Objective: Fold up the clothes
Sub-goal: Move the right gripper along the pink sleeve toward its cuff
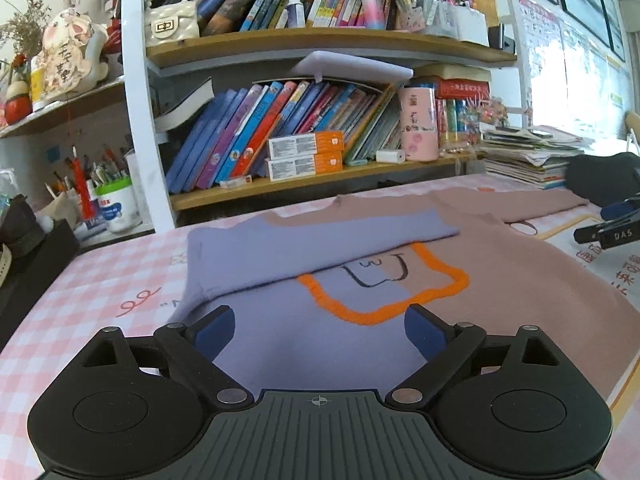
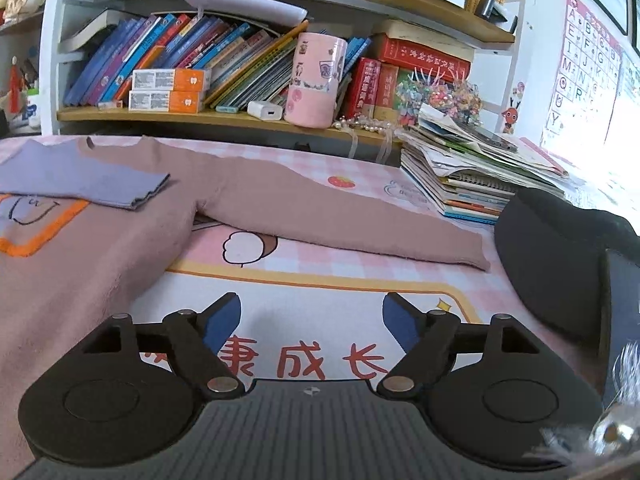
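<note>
Sweater [image 1: 500,280] lies flat on the pink checked tablecloth [image 1: 100,280], purple sleeve [image 1: 320,240] folded across its chest. Left gripper [image 1: 320,330] and right gripper [image 2: 312,320] hover, jaws released. Bookshelf [image 1: 320,176] at twelve o'clock, stacked papers [image 2: 472,184] at two.

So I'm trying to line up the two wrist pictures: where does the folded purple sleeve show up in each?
Left wrist view: the folded purple knit sleeve lies across the sweater's chest, centre frame, above the orange outline.
Right wrist view: the sleeve sits at the far left edge, cuff pointing right.
Shared landmark: the pink cylindrical tin on the lower wooden shelf.
</note>
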`<state>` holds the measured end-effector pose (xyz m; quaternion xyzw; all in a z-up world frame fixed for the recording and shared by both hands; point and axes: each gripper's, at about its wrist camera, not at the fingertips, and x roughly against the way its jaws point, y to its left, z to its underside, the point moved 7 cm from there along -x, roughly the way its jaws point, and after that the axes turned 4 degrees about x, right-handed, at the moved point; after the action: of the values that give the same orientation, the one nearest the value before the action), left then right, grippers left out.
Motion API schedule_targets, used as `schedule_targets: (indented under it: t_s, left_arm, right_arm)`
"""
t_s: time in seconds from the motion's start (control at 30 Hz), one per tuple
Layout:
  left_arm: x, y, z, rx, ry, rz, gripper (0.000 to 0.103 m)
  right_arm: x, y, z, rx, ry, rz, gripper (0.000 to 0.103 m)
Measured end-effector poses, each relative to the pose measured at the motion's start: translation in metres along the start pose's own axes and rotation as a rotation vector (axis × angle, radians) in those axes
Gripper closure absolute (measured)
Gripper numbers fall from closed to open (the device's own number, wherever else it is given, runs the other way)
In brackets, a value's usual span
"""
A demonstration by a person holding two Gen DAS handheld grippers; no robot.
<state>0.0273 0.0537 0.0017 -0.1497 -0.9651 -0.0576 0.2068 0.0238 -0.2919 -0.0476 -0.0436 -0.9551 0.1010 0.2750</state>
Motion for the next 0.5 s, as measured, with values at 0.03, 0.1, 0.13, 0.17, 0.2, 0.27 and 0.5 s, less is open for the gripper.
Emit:
schedule_targets:
  t_s: [0.03, 0.1, 0.13, 0.17, 0.2, 0.27, 0.5]
  left_arm:
    - [0.0, 0.0, 0.0, 0.0, -0.001, 0.0, 0.008]
    - [0.0, 0.0, 0.0, -0.001, -0.002, 0.0, 0.004]
    - [0.0, 0.0, 0.0, -0.002, -0.003, -0.001, 0.004]
    - [0.001, 0.0, 0.0, -0.002, -0.004, -0.001, 0.003]
    - [0.001, 0.0, -0.001, -0.002, -0.004, -0.001, 0.003]
    - [0.001, 0.0, -0.001, -0.003, -0.006, -0.001, 0.003]
    - [0.001, -0.004, -0.001, -0.038, -0.01, -0.029, 0.001]
  right_arm:
    - [0.0, 0.001, 0.0, 0.005, 0.003, -0.001, 0.021]
    - [-0.001, 0.002, 0.0, 0.016, 0.005, 0.011, 0.018]
    - [0.0, 0.003, 0.0, 0.019, 0.002, 0.01, 0.014]
    - [0.0, 0.003, 0.0, 0.023, -0.001, 0.01, 0.013]
    - [0.001, 0.003, 0.0, 0.025, -0.004, 0.009, 0.012]
    - [-0.004, -0.005, -0.002, 0.001, 0.005, 0.013, 0.006]
    - [-0.019, -0.036, -0.01, -0.084, 0.037, 0.024, 0.006]
